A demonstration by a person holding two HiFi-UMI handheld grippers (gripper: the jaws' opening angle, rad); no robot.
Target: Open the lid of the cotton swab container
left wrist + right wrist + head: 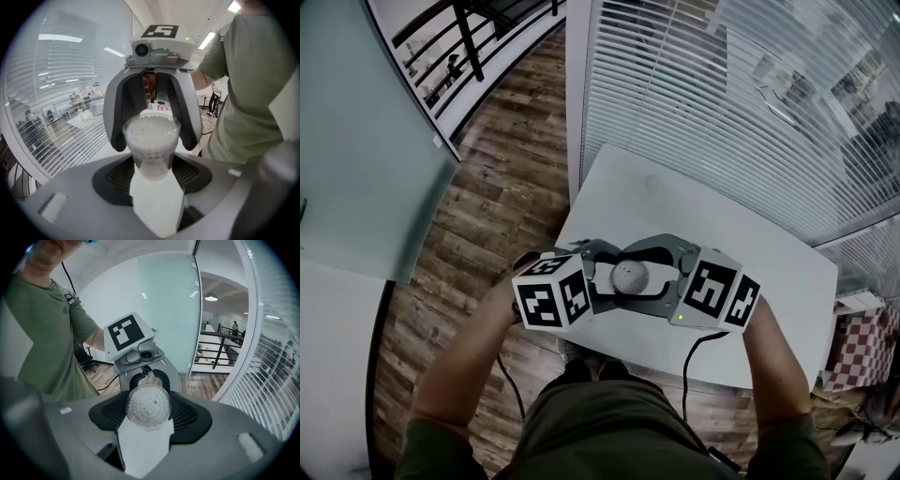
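The cotton swab container (630, 275) is a small clear round tub packed with white swabs, held upright just above the white table (750, 262). My left gripper (609, 284) comes in from the left and is shut on its lower body (151, 159). From the right, my right gripper (654, 277) is shut around its upper part (147, 408), where the swab tips show through the clear top. I cannot tell whether the lid is seated or loose. The two grippers face each other, jaws overlapping around the tub.
The table's near edge (628, 361) is right under the grippers, and beyond it lies wood floor (506, 187). A window with blinds (722, 103) runs along the far side. A cable (686, 370) hangs from the right gripper. A checkered object (862, 352) sits at far right.
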